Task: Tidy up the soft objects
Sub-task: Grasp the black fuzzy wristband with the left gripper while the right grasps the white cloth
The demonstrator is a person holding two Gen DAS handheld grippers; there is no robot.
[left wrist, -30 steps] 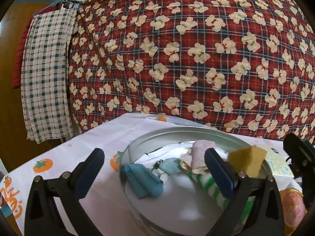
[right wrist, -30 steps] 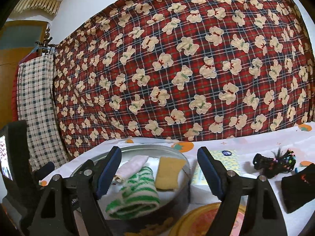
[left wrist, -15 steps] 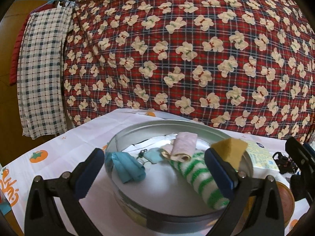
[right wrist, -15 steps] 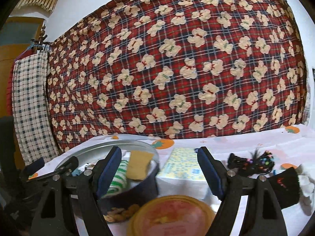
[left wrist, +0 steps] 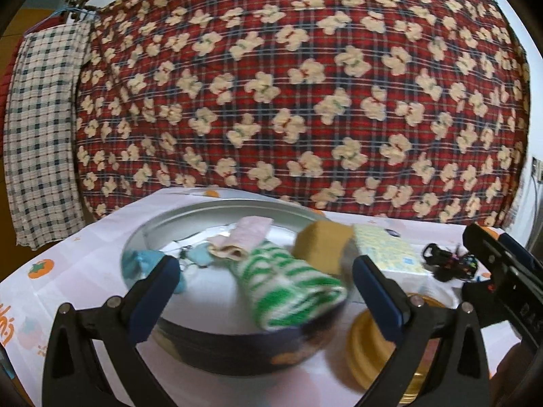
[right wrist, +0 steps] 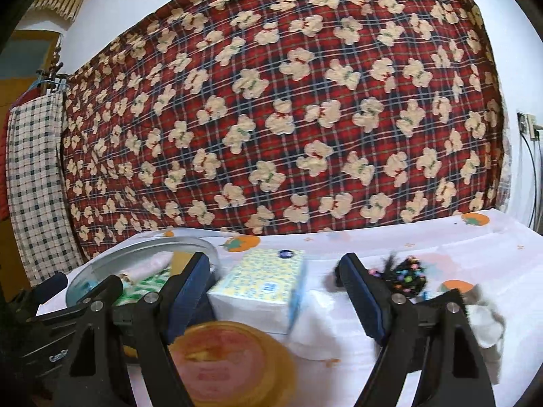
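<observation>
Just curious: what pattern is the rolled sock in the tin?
Green and white stripes, clearest in the left wrist view.

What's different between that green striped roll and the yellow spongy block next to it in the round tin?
The green striped roll is fuzzy fabric with green and white bands; the yellow block is one plain mustard colour. The roll lies flat and long on the floor of the round tin; the block is squarish and stands up against the tin's far-right rim. Both are soft things already inside the tin, side by side.
</observation>
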